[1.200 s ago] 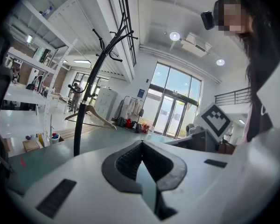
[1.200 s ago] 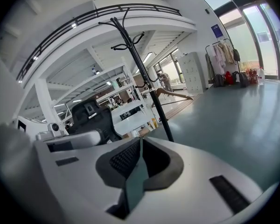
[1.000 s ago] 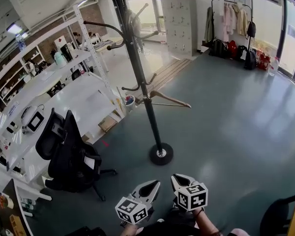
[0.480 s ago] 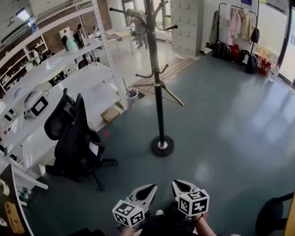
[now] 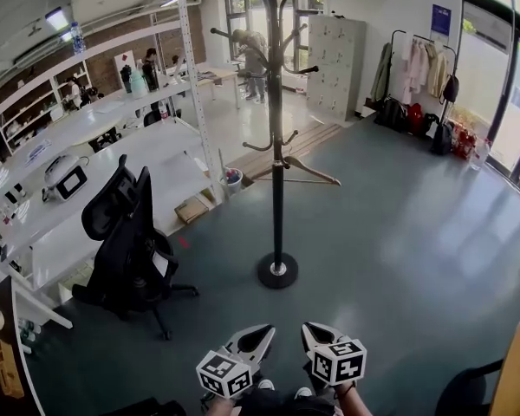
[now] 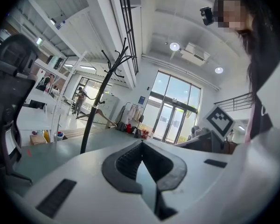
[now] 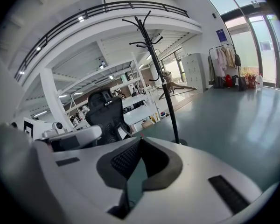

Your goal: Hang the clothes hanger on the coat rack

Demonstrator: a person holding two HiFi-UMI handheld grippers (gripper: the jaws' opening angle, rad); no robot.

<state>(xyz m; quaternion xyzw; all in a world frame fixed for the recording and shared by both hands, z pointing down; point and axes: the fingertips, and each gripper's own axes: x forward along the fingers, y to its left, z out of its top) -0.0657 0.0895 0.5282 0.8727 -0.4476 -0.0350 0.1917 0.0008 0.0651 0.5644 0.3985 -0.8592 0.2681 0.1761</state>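
Observation:
A black coat rack (image 5: 277, 189) stands on the grey floor a few steps ahead of me. A wooden clothes hanger (image 5: 308, 173) hangs from one of its lower hooks, to the right of the pole. My left gripper (image 5: 263, 331) and right gripper (image 5: 311, 328) are low at the bottom of the head view, side by side, far from the rack. Both are shut with nothing between the jaws. The left gripper view has the rack (image 6: 91, 125) and hanger (image 6: 101, 116) at its left. In the right gripper view, rack (image 7: 166, 97) and hanger (image 7: 178, 86) stand beyond the shut jaws.
A black office chair (image 5: 126, 241) stands left of the rack beside white desks and shelving (image 5: 87, 159). A clothes rail with garments (image 5: 416, 63) and bags is at the back right, next to grey lockers (image 5: 336, 55). A wooden chair edge (image 5: 513, 367) shows at bottom right.
The head view has swung and drawn back, so the rack now stands upright and farther off. The hanger has turned on its hook. Both grippers stay low and shut.

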